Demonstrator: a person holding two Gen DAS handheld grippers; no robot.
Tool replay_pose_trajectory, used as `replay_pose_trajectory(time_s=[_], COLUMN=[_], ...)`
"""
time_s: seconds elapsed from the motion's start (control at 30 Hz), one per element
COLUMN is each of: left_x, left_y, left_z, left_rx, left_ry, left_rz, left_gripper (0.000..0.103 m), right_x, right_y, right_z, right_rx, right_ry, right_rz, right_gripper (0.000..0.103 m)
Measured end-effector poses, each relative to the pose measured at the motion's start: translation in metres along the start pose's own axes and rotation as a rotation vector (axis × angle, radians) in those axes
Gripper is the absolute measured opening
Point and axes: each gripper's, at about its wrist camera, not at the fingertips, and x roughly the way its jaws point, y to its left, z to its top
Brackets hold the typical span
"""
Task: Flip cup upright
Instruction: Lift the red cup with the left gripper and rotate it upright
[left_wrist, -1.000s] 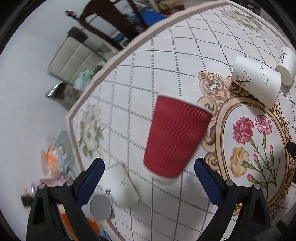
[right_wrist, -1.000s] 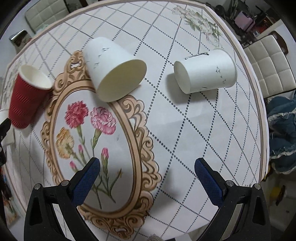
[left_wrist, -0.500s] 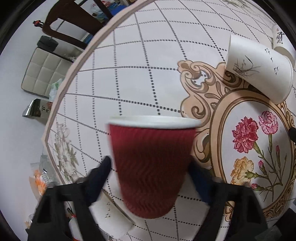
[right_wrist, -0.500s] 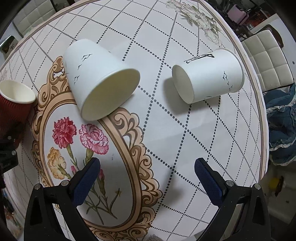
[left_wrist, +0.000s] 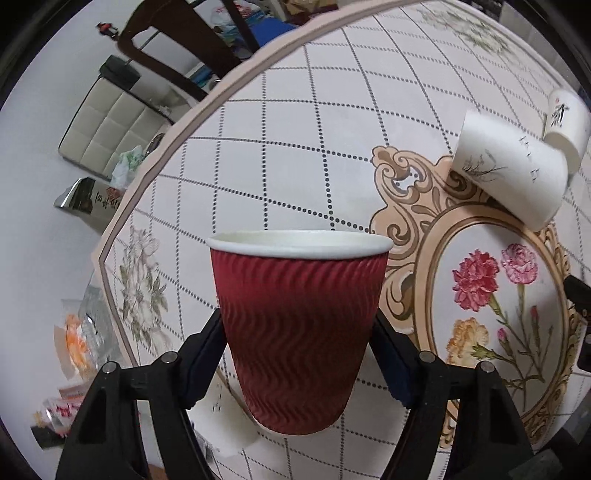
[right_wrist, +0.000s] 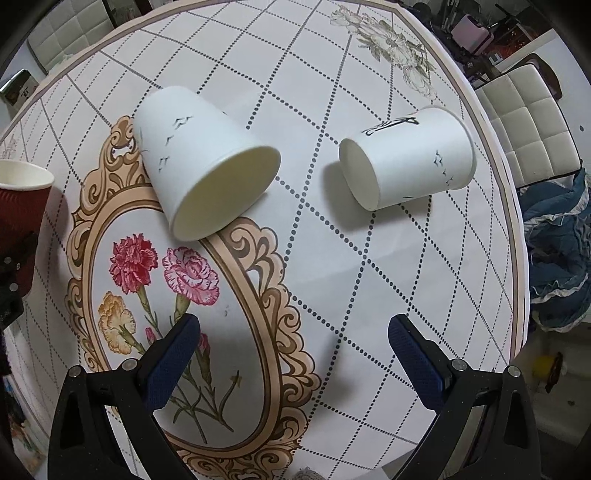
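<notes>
My left gripper (left_wrist: 297, 354) is shut on a red ribbed paper cup (left_wrist: 299, 325), held upright with its white rim on top; the cup also shows at the left edge of the right wrist view (right_wrist: 20, 206). Two white paper cups lie on their sides on the table: the nearer one (right_wrist: 203, 177) over the ornate frame, its mouth facing me, and the farther one (right_wrist: 410, 158) to the right, its base facing me. My right gripper (right_wrist: 291, 350) is open and empty above the tablecloth in front of them.
The round table (right_wrist: 369, 295) has a grid-and-flower cloth. Another white cup (left_wrist: 221, 424) lies behind the red cup near the left edge. White chairs (right_wrist: 524, 122) stand beyond the table's right side, and blue cloth (right_wrist: 554, 266) lies on the floor.
My left gripper has closed around the red cup and turned it from tilted to upright, bringing it close to the camera. My right gripper has moved slightly toward the white cups.
</notes>
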Motion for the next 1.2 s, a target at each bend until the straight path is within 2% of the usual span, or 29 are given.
replay_pose_trajectory(time_s=[0.17, 0.33, 0.47, 0.57, 0.67, 0.9, 1.1, 1.2], left_x=[-0.024, -0.053, -0.072, -0.078, -0.078, -0.058, -0.033, -0.022], left_y=[0.0, -0.004, -0.012, -0.021, -0.037, -0.078, -0.093, -0.096], left_z=[-0.015, -0.04, -0.065, -0.086, -0.106, -0.128, -0.13, -0.128], left_rx=[-0.076, -0.193, -0.305, -0.413, -0.525, -0.695, -0.785, -0.797], left_ry=[-0.01, 0.01, 0.044, 0.081, 0.125, 0.221, 0.271, 0.279], left_rz=[-0.018, -0.058, -0.091, -0.144, -0.213, -0.32, -0.346, -0.328], left_gripper=[0.073, 0.073, 0.073, 0.073, 0.073, 0.073, 0.073, 0.073], right_x=[-0.018, -0.039, -0.051, -0.056, -0.055, -0.033, -0.009, -0.002], right_y=[-0.001, -0.009, -0.022, -0.032, -0.047, -0.08, -0.09, -0.09], right_z=[-0.011, -0.03, -0.045, -0.06, -0.071, -0.079, -0.082, -0.081], right_rx=[-0.011, -0.035, -0.064, -0.097, -0.118, -0.147, -0.192, -0.206], right_ry=[-0.026, -0.054, -0.07, -0.082, -0.086, -0.06, -0.021, -0.01], right_rz=[0.008, 0.024, 0.039, 0.048, 0.055, 0.05, 0.024, 0.017], right_gripper=[0.103, 0.103, 0.103, 0.103, 0.103, 0.103, 0.103, 0.103])
